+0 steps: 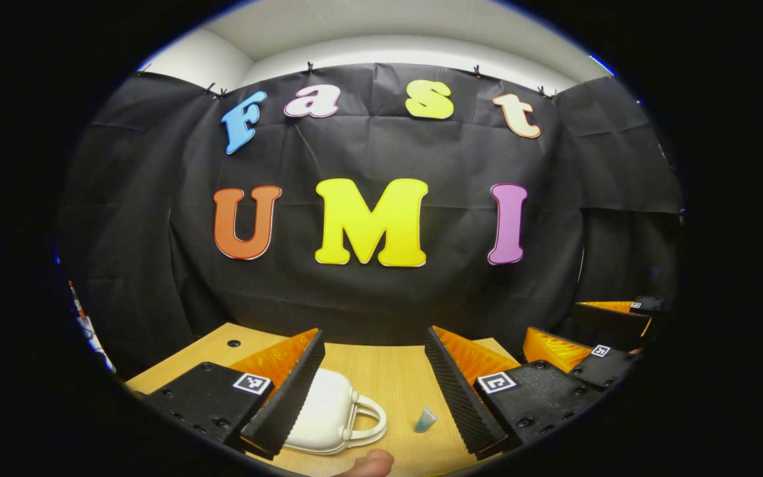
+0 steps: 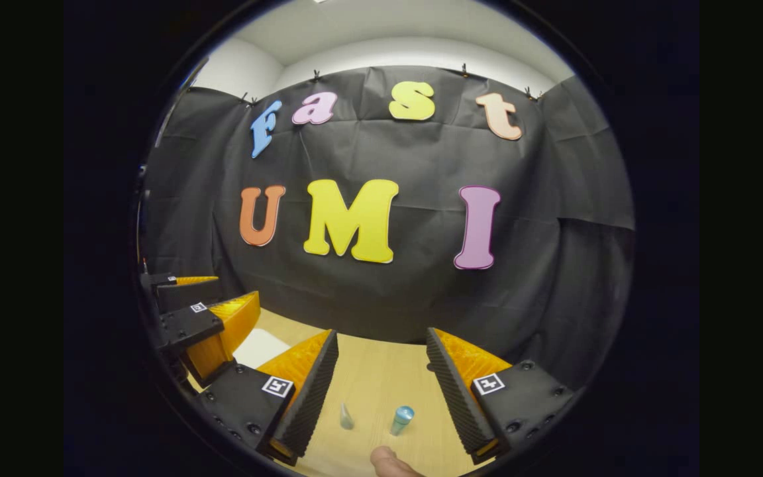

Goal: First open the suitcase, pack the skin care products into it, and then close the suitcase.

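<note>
Wooden table (image 1: 381, 371), light grain, spans the lower field ahead of the gripper in the left gripper view; a small dark round hole (image 1: 234, 344) sits near its far-left corner. Black cloth wall (image 1: 368, 159) hangs beyond the table's far edge, creased, clipped along its top. White ceiling (image 2: 408, 33) above.

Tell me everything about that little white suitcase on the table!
The suitcase is small, white and rounded, smooth like hard plastic, with a looped white handle on its side. It lies flat and closed on the wooden table. In the left gripper view, one of the left gripper's fingers hides its left part; whether they touch is unclear.
</note>
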### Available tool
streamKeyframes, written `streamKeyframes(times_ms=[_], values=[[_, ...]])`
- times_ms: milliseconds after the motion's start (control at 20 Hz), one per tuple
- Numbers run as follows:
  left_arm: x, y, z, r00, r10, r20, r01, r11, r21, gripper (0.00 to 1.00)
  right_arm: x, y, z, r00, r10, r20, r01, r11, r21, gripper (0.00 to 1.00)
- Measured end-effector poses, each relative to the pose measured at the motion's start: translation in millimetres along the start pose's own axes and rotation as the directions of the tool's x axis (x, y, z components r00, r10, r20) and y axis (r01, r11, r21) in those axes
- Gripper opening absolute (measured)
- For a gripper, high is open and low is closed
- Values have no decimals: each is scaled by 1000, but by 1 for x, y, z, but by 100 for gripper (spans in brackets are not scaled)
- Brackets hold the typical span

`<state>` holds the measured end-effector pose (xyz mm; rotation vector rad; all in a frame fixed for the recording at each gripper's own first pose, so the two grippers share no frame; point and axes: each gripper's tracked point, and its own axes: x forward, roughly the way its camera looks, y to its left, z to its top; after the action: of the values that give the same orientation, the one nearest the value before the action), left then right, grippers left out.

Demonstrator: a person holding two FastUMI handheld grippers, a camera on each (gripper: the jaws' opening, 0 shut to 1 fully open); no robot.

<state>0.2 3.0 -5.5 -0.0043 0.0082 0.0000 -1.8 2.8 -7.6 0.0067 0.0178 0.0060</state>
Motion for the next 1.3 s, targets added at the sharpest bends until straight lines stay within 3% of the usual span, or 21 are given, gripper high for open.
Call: streamKeyframes(times_ms=[750, 1000, 1150, 1300], values=[[-2, -11, -18, 1000, -18, -26, 18, 1000, -1, 97, -2, -22, -19, 999, -39, -38, 39, 999, 13, 80], [2, -9, -65, 998, -22, -56, 25, 998, 59, 97, -6, -53, -33, 994, -93, -52, 92, 996, -17, 80], [6, -4, -111, 996, 10, -90, 6, 985, 175, 98, -10, -80, -45, 989, -135, -66, 132, 990, -37, 78], [14, -4, -155, 994, 6, -105, 34, 928, 371, 99, -13, -104, -57, 983, -161, -82, 159, 987, -34, 80]])
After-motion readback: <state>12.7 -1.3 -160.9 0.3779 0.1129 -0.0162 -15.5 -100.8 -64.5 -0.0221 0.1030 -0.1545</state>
